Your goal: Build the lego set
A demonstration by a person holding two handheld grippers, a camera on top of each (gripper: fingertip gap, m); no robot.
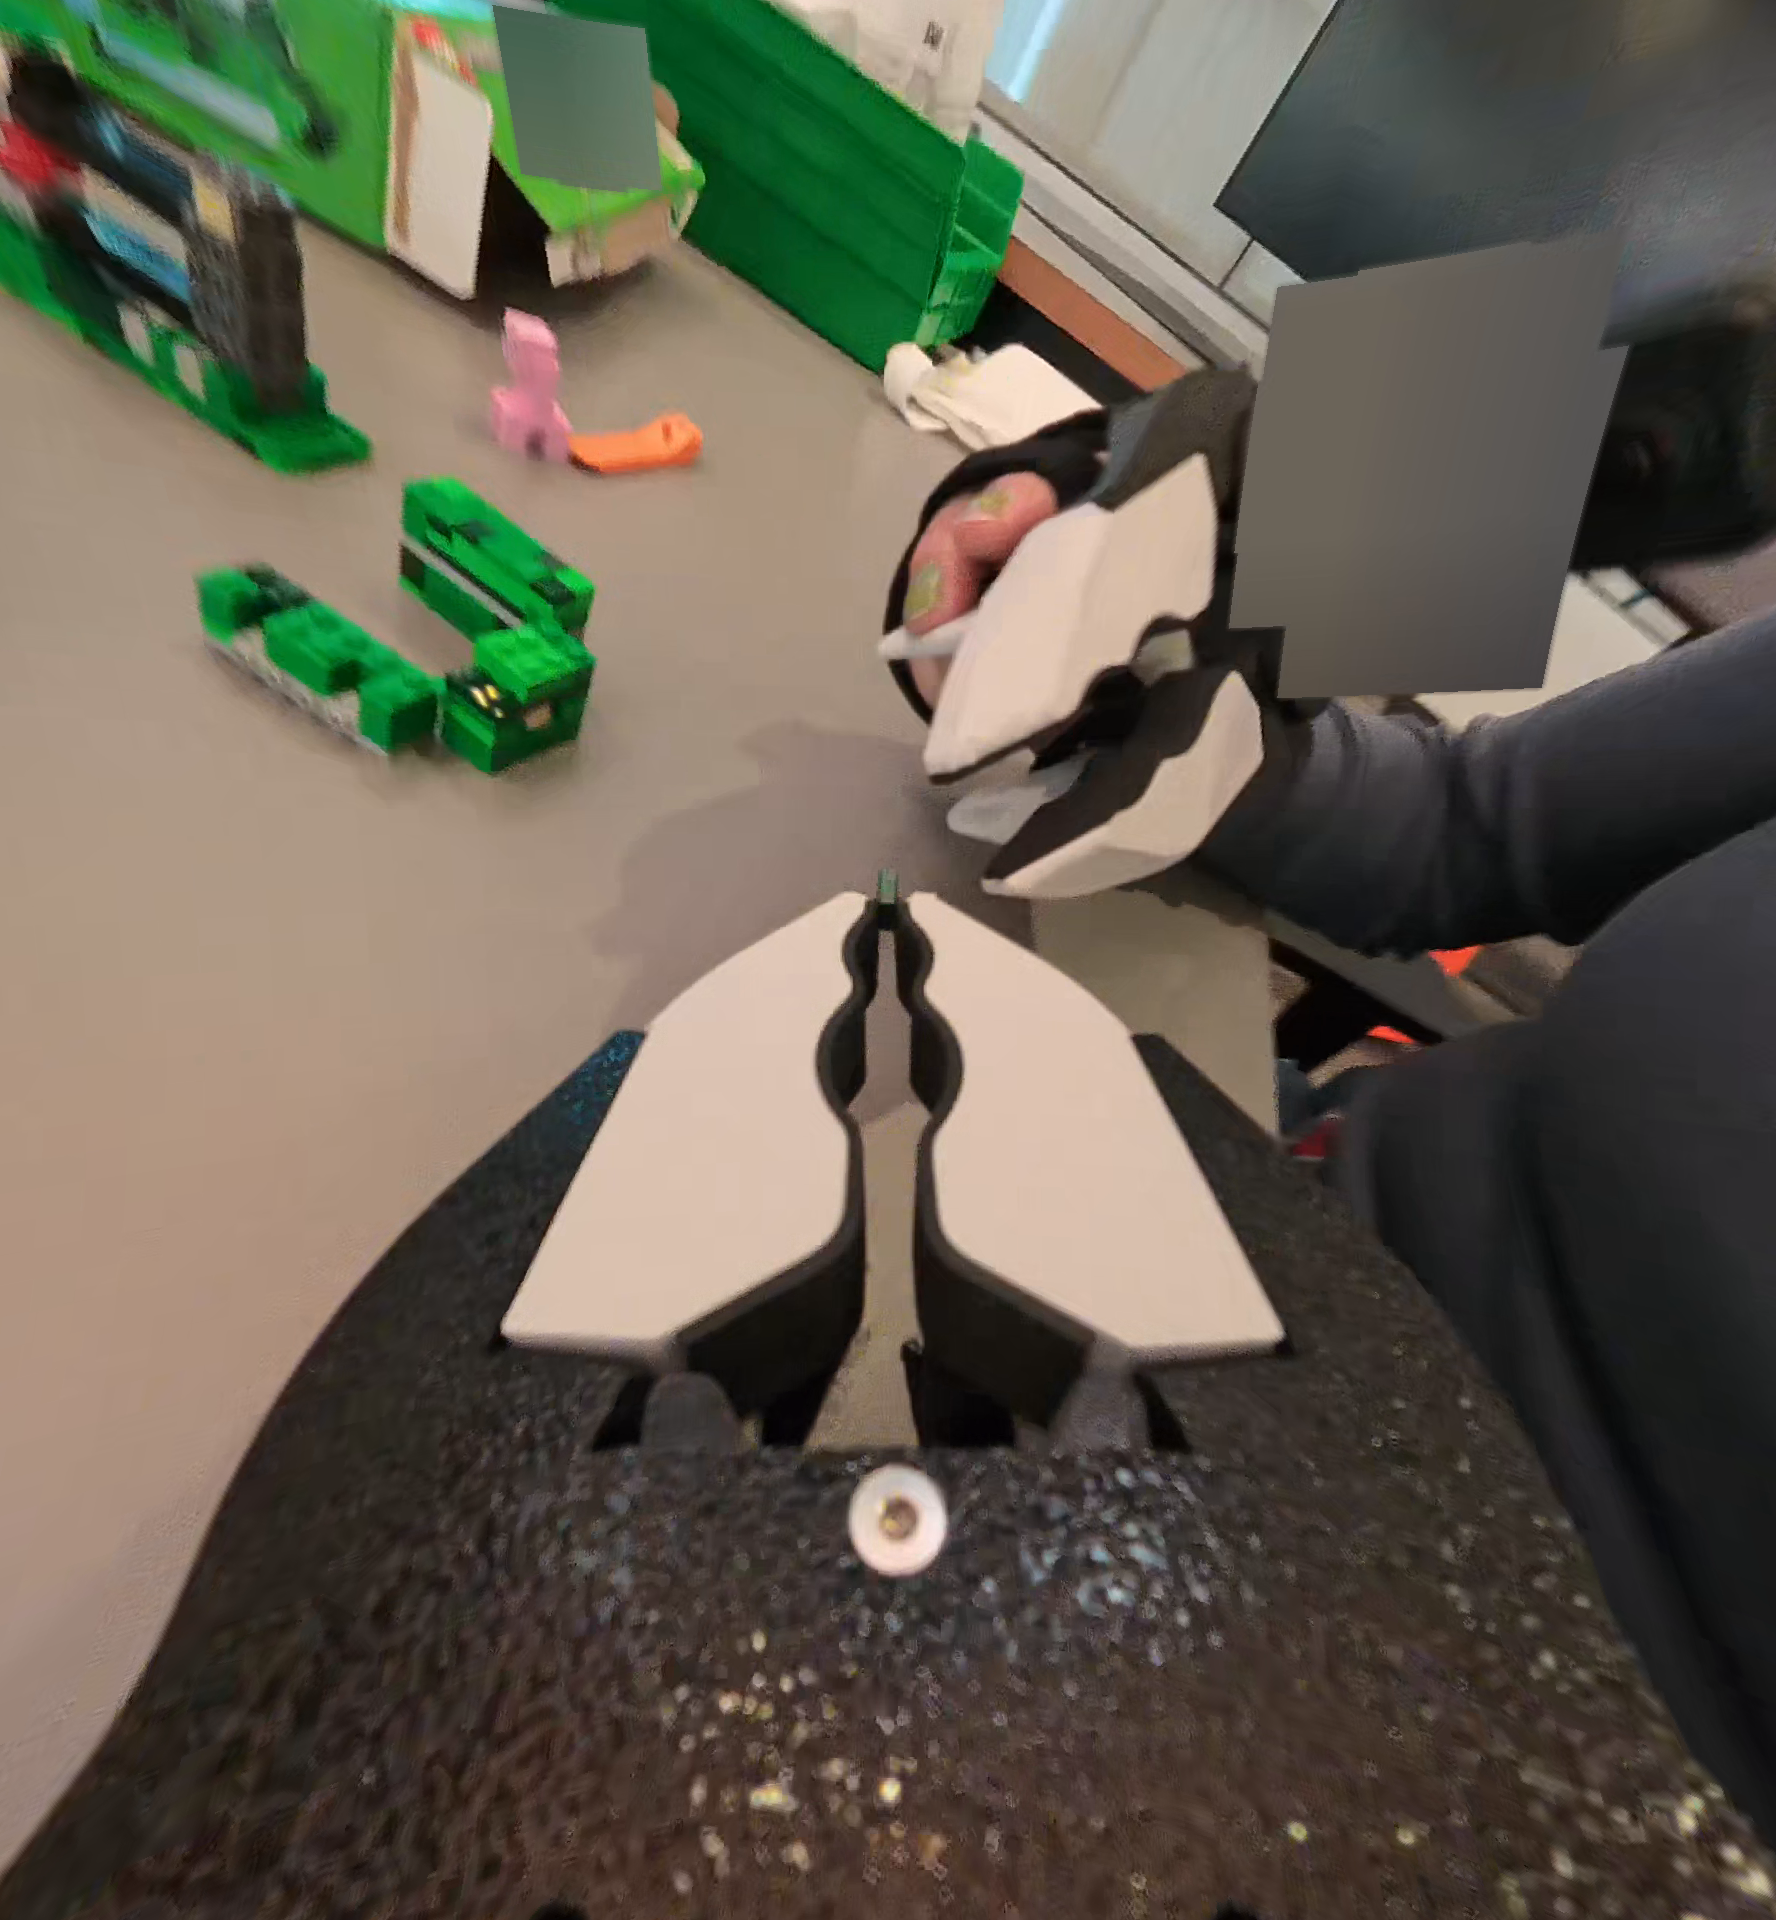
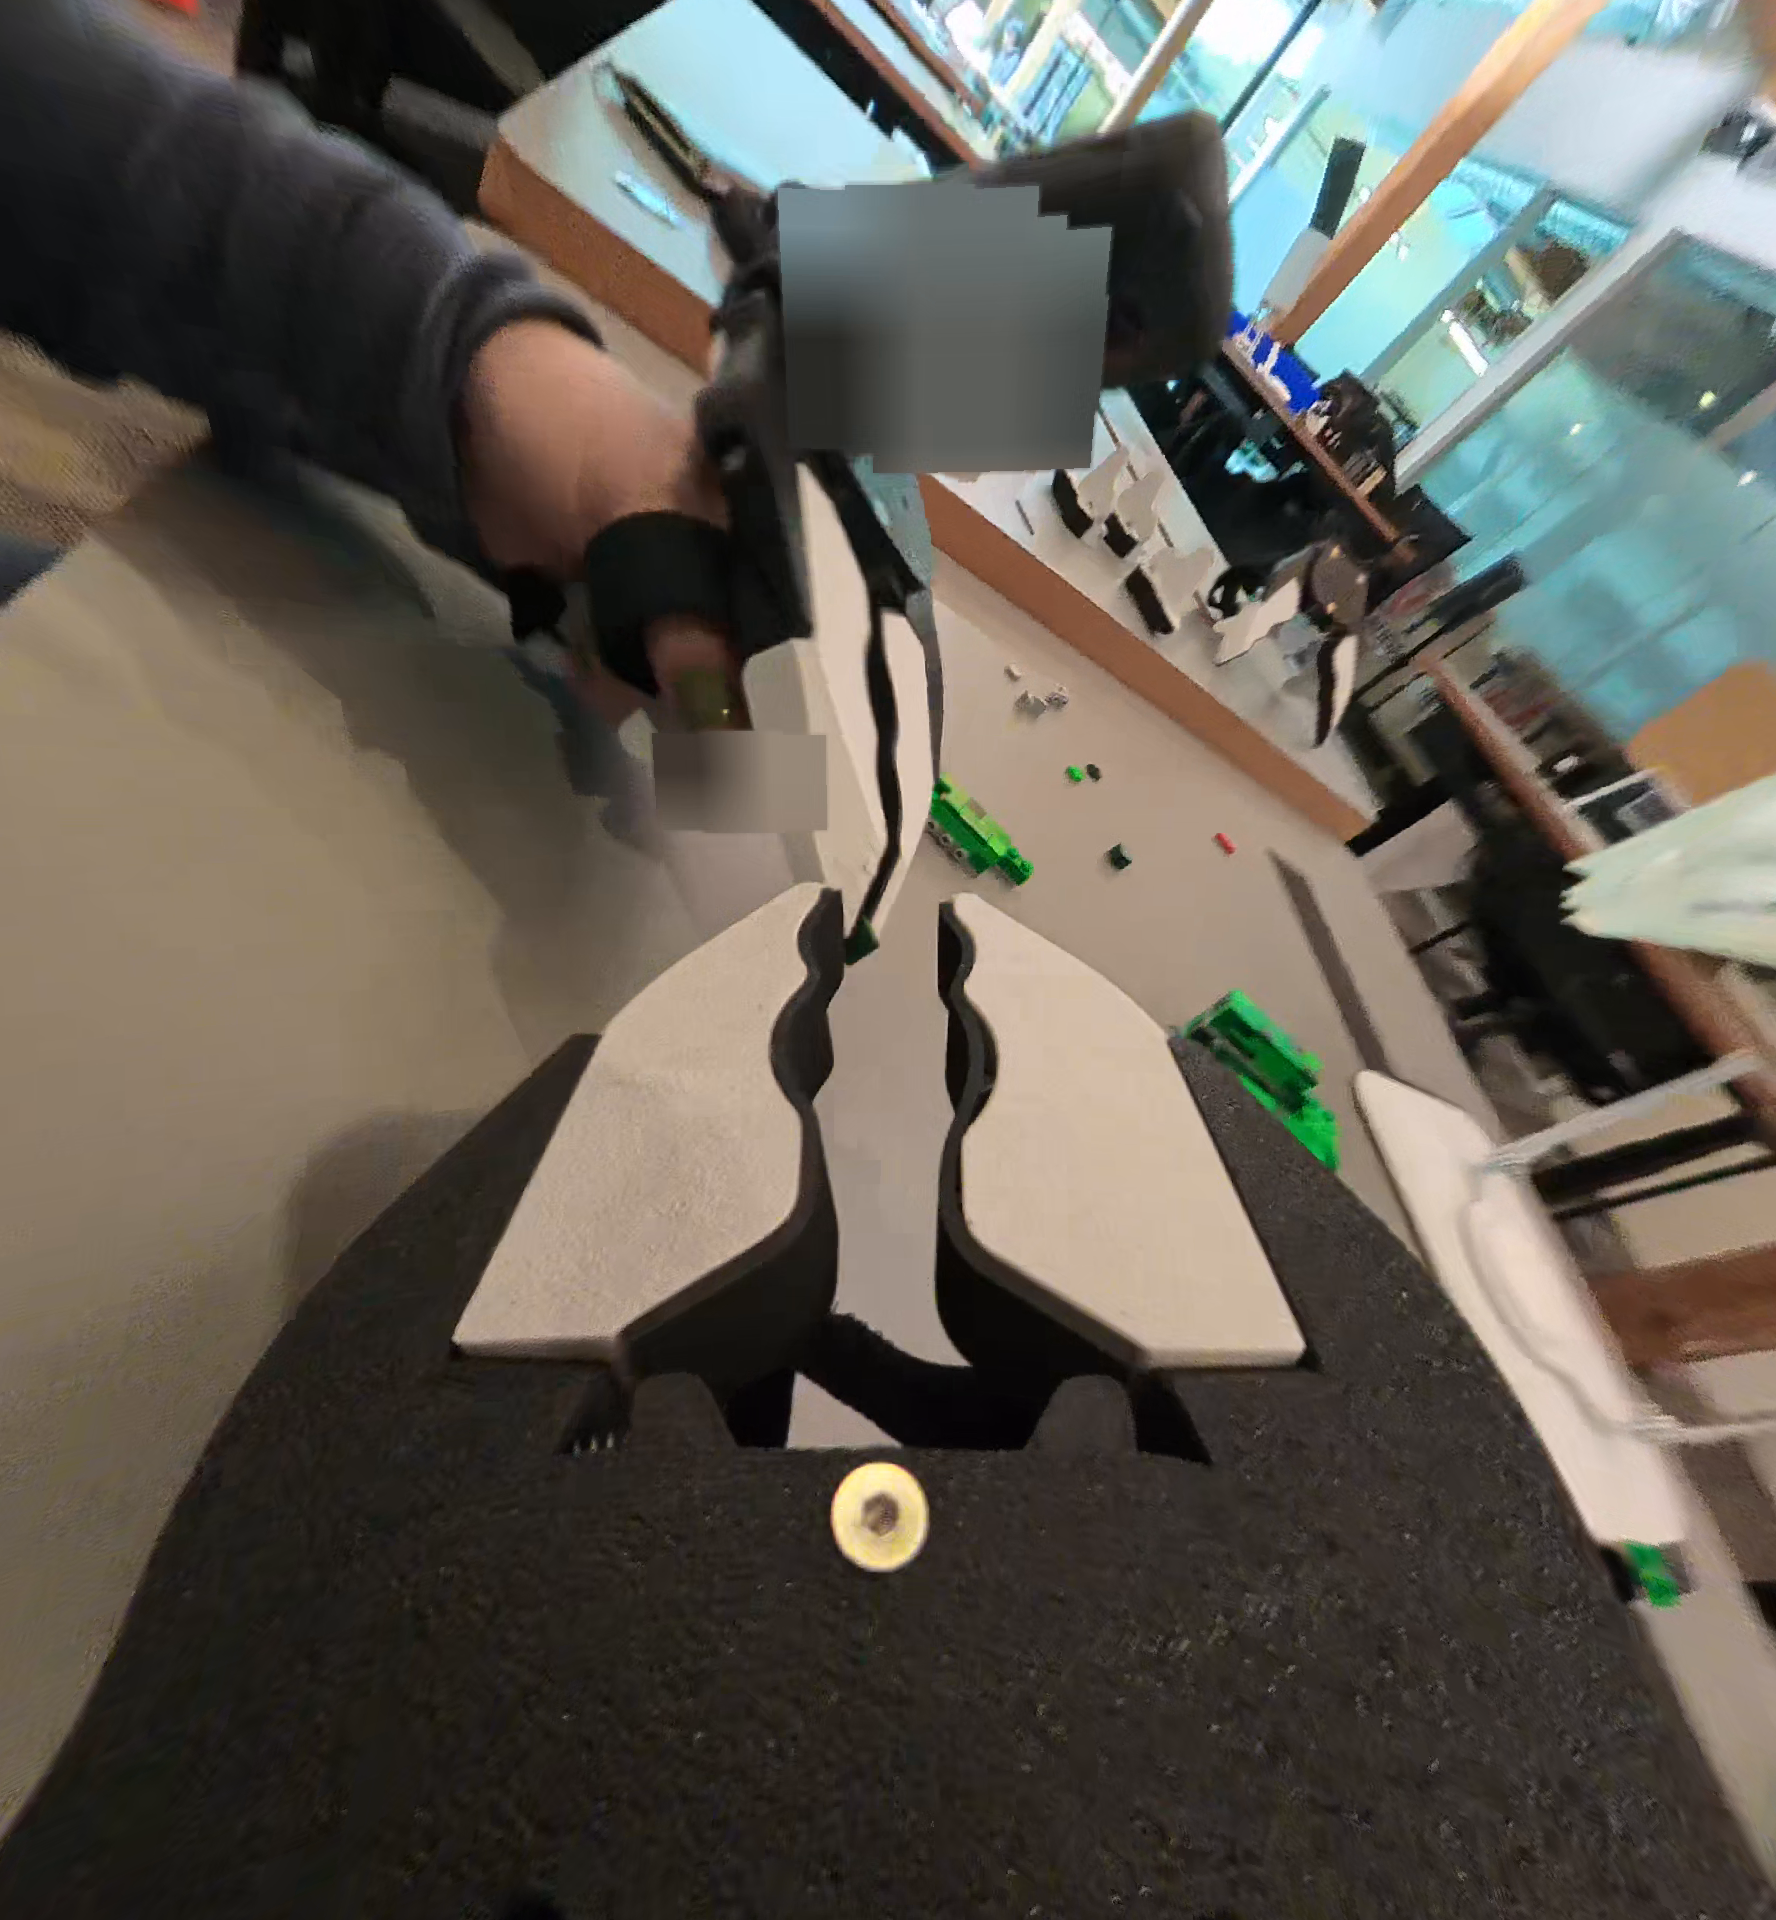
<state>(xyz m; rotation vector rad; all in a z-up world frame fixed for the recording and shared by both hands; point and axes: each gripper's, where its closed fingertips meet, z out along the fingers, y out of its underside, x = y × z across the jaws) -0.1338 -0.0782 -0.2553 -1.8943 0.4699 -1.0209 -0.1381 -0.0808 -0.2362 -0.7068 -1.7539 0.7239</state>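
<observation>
My left gripper [image 1: 887, 904] is shut on a small green lego piece [image 1: 887, 886] that sticks out at its fingertips, held above the grey table [image 1: 188, 1039]. In the right wrist view the same piece [image 2: 860, 943] shows at the tip of the left gripper [image 2: 868, 914], just in front of my right gripper's left fingertip [image 2: 811, 914]. My right gripper [image 2: 889, 920] is open and empty. In the left wrist view it [image 1: 972, 826] hangs close to the right of the piece. A U-shaped green lego build [image 1: 396, 634] lies on the table to the left.
A taller green and black build [image 1: 136, 270], a pink figure [image 1: 525, 390], an orange tool [image 1: 640, 447] and a green box [image 1: 822, 177] stand farther back. Small loose pieces [image 2: 1119, 855] and green builds [image 2: 972, 831] [image 2: 1268, 1070] lie on the table. The table edge [image 2: 1175, 686] runs behind them.
</observation>
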